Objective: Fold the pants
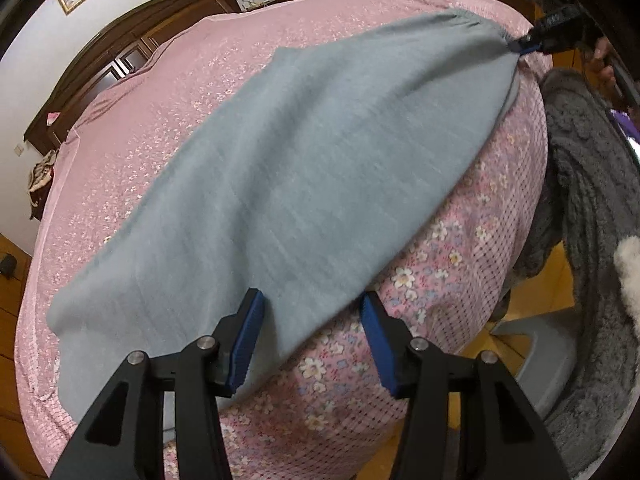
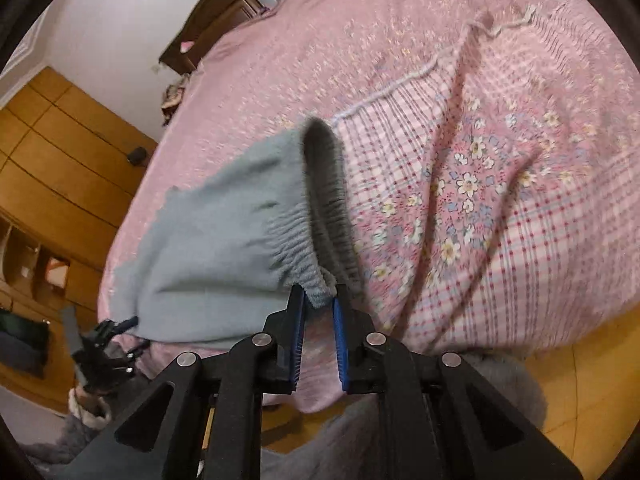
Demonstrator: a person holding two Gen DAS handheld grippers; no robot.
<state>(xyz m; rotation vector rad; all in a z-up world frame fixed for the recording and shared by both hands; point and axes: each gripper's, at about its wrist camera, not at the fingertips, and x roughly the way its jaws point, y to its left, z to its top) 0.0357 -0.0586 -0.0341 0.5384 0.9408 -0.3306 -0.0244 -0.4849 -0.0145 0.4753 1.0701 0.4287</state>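
Observation:
Grey-blue fleece pants [image 1: 288, 160] lie stretched across a pink bed. My left gripper [image 1: 312, 304] is open, its blue pads on either side of the pants' near edge, just above it. My right gripper [image 2: 319, 300] is shut on the elastic waistband [image 2: 320, 200] and lifts that corner off the bed; it shows in the left wrist view [image 1: 524, 46] at the far end of the pants. The pants' body [image 2: 208, 248] hangs to the left of the right gripper. The left gripper also shows small in the right wrist view [image 2: 124, 326].
The bed has a pink cover [image 1: 140, 140] and a flowered checked sheet [image 2: 500, 200] draped over its side. A dark wooden headboard [image 1: 120, 52] stands at the far end. Wooden floor [image 2: 580, 392] and wooden cabinets [image 2: 60, 160] surround the bed. The person's grey fuzzy clothing [image 1: 592, 200] is at the right.

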